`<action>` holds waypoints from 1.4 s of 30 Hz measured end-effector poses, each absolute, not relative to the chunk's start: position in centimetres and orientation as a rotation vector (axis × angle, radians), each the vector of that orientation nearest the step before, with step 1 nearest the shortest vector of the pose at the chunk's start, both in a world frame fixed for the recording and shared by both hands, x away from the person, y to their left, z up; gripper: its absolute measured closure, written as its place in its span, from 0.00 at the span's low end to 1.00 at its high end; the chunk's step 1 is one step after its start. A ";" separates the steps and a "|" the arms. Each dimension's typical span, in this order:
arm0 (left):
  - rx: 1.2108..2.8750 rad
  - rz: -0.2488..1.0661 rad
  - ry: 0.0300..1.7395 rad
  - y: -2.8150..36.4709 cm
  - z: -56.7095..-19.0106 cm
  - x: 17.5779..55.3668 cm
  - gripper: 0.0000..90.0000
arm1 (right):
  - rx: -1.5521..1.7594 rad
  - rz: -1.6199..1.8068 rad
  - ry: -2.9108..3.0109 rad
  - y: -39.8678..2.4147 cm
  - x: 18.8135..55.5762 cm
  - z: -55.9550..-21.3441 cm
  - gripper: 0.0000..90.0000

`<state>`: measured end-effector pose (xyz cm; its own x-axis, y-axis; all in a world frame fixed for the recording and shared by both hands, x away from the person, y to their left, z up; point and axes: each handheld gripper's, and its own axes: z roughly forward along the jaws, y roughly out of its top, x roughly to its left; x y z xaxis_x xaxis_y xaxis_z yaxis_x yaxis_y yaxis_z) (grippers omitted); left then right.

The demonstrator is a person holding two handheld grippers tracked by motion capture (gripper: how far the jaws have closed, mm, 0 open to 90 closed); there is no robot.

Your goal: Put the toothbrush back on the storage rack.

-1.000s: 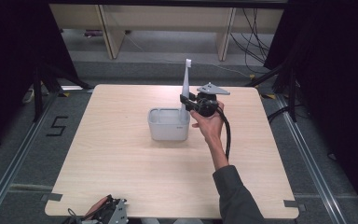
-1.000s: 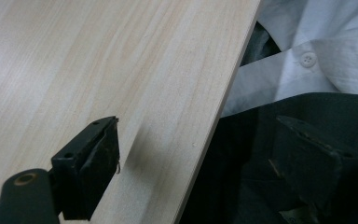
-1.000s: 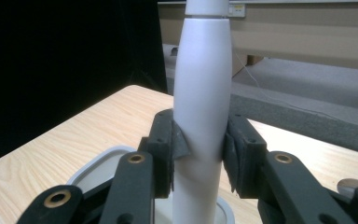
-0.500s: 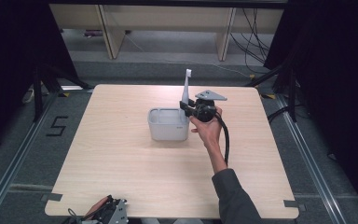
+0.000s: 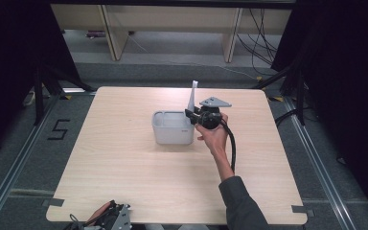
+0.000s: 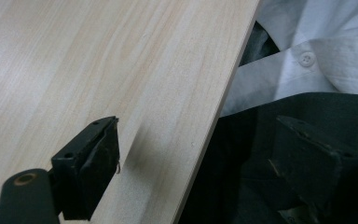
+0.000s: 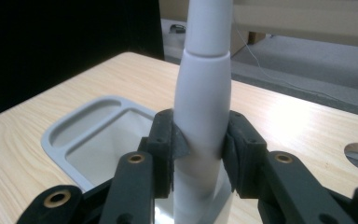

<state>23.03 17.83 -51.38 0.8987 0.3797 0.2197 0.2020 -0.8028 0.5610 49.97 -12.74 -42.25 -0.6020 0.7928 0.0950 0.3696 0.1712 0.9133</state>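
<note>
- The room is dark at the sides, with a grey floor and pale shelving at the top of the high view; in the middle stands a light wooden counter (image 5: 124, 191).
- A pale grey plastic bin with rounded corners (image 5: 172, 127) sits near the centre of the counter, a little above the middle of the frame.
- The right gripper (image 5: 194, 116) is just at the right edge of this bin. Its fingers (image 7: 165, 144) press from both sides on a white, tall, tapered plastic handle (image 7: 204, 102), which stands nearly upright. The lower end of the handle goes down at the bin's right side; I cannot tell whether it is inside or touches the bottom.
- In the right gripper view the bin's opening is at the lower left, and it looks empty there.
- The left gripper (image 6: 196, 177) rests at the lower left of the high view, at the near edge of the counter. Its fingers stand wide apart with nothing between them.
- Risk, in my judgement: the handle is smooth and round, so it may slip or tilt in the hold.
- If the lower end catches the bin's rim while going down, the light bin may slide or tip.
- If it is let go while leaning, the tall handle may fall out over the rim.
</note>
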 end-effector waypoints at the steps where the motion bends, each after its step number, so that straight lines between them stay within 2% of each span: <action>1: 2.519 0.434 0.414 17.8 -51.4 23.1 0.17 | 1.102 1.419 2.041 -12.8 49.9 -42.4 0.74; 26: 2.518 0.431 0.416 17.8 -51.5 23.0 0.17 | 1.062 1.400 2.032 -13.0 49.4 -42.1 0.73; 42: 2.519 0.434 0.417 17.8 -51.5 23.0 0.17 | 0.950 1.208 2.069 -11.6 49.6 -41.9 0.74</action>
